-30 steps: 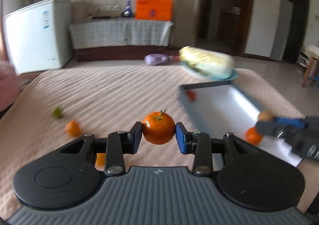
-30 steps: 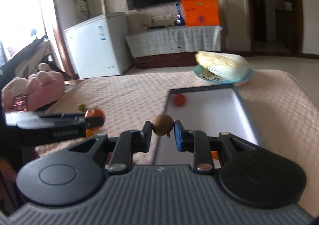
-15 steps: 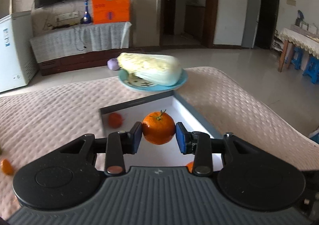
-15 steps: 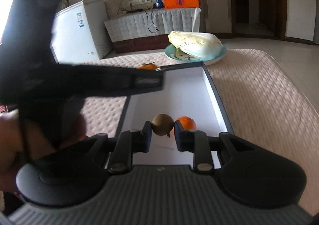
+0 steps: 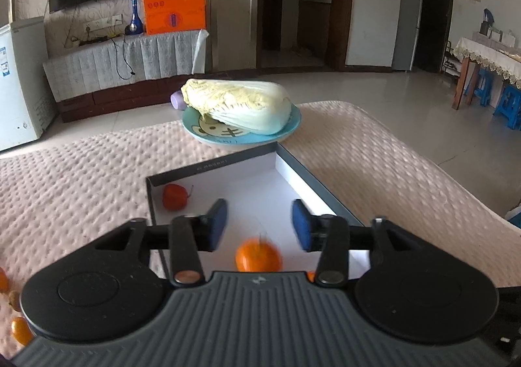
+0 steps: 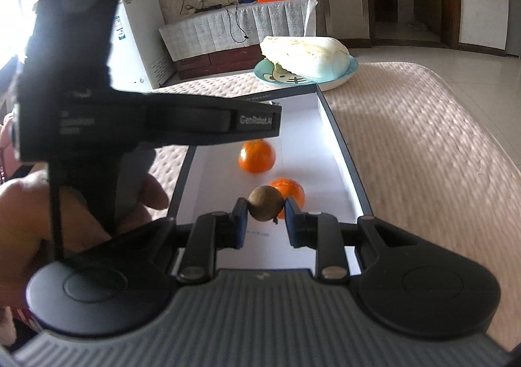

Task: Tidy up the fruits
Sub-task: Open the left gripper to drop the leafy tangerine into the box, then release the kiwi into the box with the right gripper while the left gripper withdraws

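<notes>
My left gripper (image 5: 259,224) is open above a white box (image 5: 260,178) with dark walls. An orange mandarin (image 5: 258,257) is blurred below the open jaws, inside the box. A small red fruit (image 5: 175,197) lies in the box's far left corner. My right gripper (image 6: 266,216) is shut on a small brown round fruit (image 6: 265,207) over the near end of the box (image 6: 306,126). In the right wrist view two mandarins lie in the box, one (image 6: 256,156) farther and one (image 6: 290,190) just behind the brown fruit. The left gripper's body (image 6: 146,126) fills the left of that view.
A blue plate (image 5: 242,135) with a napa cabbage (image 5: 237,108) sits just beyond the box. Small orange fruits (image 5: 20,329) lie on the pink quilted cover (image 5: 81,178) at the near left. The cover's edge drops to the floor on the right.
My left gripper has opened and the mandarin has dropped from its jaws into the box. My right gripper still holds the brown fruit and has barely moved.
</notes>
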`<action>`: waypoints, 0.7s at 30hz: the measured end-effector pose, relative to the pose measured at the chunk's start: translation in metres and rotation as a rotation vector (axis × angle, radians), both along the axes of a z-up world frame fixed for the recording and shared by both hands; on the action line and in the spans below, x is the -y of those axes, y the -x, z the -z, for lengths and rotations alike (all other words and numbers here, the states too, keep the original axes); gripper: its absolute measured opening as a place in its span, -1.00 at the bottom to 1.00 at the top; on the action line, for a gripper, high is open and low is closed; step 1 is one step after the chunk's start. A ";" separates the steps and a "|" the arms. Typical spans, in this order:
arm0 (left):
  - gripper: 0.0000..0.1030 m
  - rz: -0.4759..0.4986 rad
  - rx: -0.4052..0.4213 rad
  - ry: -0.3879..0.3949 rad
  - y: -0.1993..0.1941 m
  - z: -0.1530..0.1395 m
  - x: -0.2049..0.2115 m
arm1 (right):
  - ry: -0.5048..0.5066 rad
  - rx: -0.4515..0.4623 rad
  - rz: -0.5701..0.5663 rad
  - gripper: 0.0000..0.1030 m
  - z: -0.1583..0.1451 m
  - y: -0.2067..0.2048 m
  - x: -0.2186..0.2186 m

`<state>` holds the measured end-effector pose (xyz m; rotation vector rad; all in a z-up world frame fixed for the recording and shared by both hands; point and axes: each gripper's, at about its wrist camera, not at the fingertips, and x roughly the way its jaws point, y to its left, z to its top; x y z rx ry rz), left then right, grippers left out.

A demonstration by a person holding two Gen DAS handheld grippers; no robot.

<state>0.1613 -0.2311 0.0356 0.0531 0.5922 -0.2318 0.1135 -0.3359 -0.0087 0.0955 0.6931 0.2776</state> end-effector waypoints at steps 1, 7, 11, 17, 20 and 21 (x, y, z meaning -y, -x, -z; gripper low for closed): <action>0.12 -0.001 0.009 0.001 0.002 -0.002 -0.002 | 0.001 0.000 0.000 -0.47 0.000 -0.001 -0.001; 0.12 0.001 0.065 -0.007 0.026 -0.021 -0.014 | 0.007 -0.008 0.013 -0.47 0.002 -0.005 -0.004; 0.12 -0.001 0.098 0.006 0.055 -0.036 -0.035 | 0.010 -0.013 0.020 -0.47 0.005 -0.009 -0.007; 0.12 -0.029 0.112 0.023 0.111 -0.050 -0.082 | 0.002 -0.015 0.036 -0.47 0.007 -0.014 -0.012; 0.12 -0.052 0.110 0.025 0.135 -0.051 -0.103 | 0.000 -0.004 0.040 -0.47 0.006 -0.014 -0.017; 0.12 -0.063 0.108 0.025 0.143 -0.050 -0.111 | 0.001 0.000 0.044 -0.47 0.006 -0.015 -0.019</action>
